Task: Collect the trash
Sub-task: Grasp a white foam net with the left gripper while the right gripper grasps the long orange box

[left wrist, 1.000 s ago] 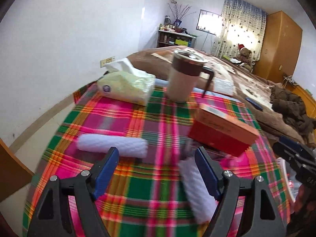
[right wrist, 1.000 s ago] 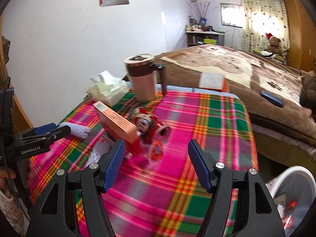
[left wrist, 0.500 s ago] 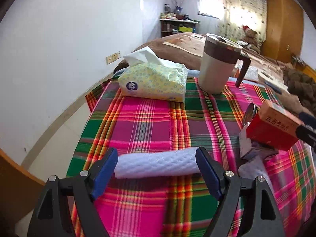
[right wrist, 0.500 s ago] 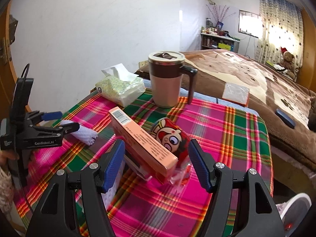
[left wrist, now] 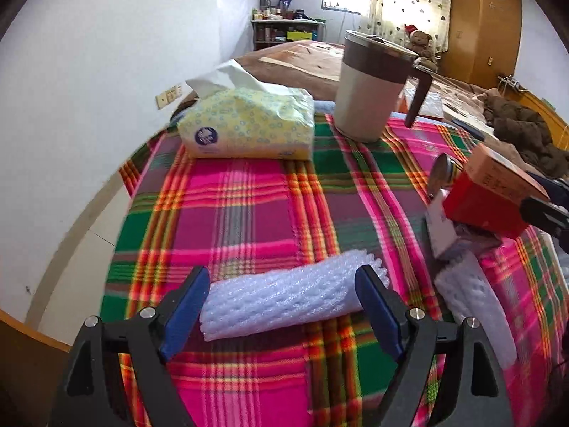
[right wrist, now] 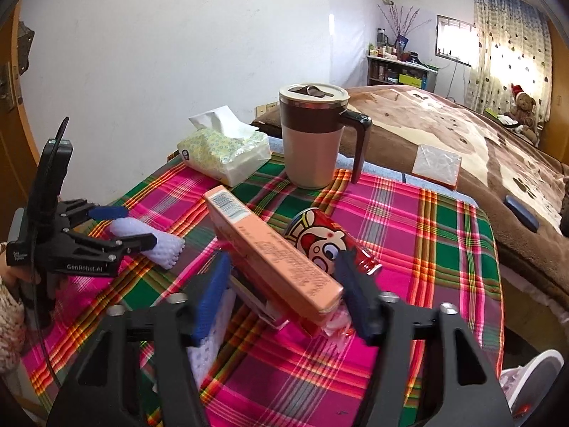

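Closing in on trash at the near counter edge: right gripper [right wrist: 281, 284] fingers just narrowed around orange box [right wrist: 270, 252], contact unclear; left gripper [left wrist: 281, 306] spread wide, now straddling one foam sleeve [left wrist: 284, 299], ungripped. Two foam sleeves, one red can [right wrist: 330, 242]; beyond, one mug [right wrist: 313, 135], one tissue pack [right wrist: 224, 153].

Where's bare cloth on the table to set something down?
Free: the plaid stretch between the tissue pack and foam sleeve, and the cloth right of the can. Crowded: orange box, can and second foam sleeve bunched together.
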`<state>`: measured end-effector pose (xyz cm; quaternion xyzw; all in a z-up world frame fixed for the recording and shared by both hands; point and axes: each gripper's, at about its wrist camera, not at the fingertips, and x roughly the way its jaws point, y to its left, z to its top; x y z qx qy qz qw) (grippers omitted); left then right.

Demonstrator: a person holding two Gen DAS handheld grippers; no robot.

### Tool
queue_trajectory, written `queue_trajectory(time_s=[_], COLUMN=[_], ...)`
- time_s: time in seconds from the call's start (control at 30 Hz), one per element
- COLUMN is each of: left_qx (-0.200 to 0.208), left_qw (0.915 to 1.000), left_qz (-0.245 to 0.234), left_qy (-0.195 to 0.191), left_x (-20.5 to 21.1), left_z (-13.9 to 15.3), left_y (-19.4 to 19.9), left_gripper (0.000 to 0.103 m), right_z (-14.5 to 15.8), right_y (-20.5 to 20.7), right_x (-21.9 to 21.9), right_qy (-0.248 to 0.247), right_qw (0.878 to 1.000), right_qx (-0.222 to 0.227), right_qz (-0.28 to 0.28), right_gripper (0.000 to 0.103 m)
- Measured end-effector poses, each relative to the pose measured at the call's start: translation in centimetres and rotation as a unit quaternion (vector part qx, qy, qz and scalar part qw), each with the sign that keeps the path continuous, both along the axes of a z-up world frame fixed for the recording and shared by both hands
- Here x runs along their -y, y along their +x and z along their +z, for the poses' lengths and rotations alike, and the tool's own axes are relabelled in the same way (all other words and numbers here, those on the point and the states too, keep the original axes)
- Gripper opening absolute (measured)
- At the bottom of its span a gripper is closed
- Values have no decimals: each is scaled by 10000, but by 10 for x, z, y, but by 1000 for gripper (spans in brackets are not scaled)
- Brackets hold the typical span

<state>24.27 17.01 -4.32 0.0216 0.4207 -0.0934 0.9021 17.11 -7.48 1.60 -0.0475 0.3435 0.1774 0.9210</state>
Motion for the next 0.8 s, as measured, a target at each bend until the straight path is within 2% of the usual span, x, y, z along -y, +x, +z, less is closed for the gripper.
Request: queue_trajectory(time_s=[0.1, 0.2, 0.3, 0.33, 0.43, 0.47, 0.53, 0.57, 0.67, 0.73, 0.8], left_qx=[-148, -138, -223, -249, -256, -258, -257, -251, -64, -25, 14], left_qw=[9995, 9995, 9986, 9985, 9987, 9987, 9987, 9987, 9993, 9994, 9992], left_qz=[-99, -196, -352, -380, -410, -393, -388, -381, -331, -284, -321], left_qy=[-256, -207, -332, -316, -186, -181, -225, -215, -165, -171, -242], left_x=[2, 8, 14, 16, 25, 26, 27, 28, 31, 30, 31], left_z=[-4, -4, -5, -7, -9, -9, -8, -7, -3, -2, -1], left_y=[-6, -16, -24, -26, -27, -27, -26, -26, -26, -21, -16], left_gripper=[85, 85, 82, 76, 65, 63, 46, 44, 47, 70, 74], right_z=[-1, -3, -4, -4, -3, -3, -3, -3, -4, -5, -5], right_y=[-2, -3, -4, -4, -6, -6, -8, -9, -8, -8, -8], right_x=[-1, -2, -1, -1, 0, 0, 1, 2, 5, 6, 8], right_qy=[28, 51, 93, 97, 105, 90, 106, 126, 189, 214, 255], right_qw=[10000, 9999, 9999, 9999, 9999, 9999, 9999, 9999, 9998, 9997, 9996], right_qx=[-14, -57, -99, -103, -94, -84, -67, -69, -71, -69, -77], right_qz=[36, 66, 91, 92, 87, 68, 51, 43, 3, -29, -49], right_gripper=[48, 40, 36, 35, 20, 19, 19, 19, 18, 18, 18])
